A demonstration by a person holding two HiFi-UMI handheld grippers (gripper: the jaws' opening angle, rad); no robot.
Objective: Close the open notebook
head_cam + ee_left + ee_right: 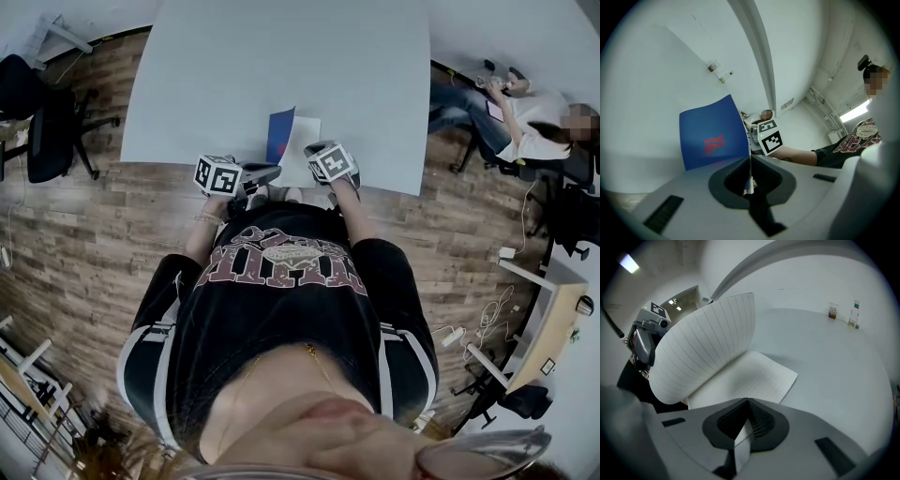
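Left gripper is clamped on the edge of the raised blue cover, centre frame. Right gripper has its jaws together and empty, at the near edge of the open notebook's flat page.

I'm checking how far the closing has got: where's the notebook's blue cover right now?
In the head view the blue cover stands raised at the table's near edge, its edge pinched by the left gripper, the white pages flat to its right.

We see the notebook with a blue, red-printed cover at our left hand-held gripper, its white pages lined and gridded.
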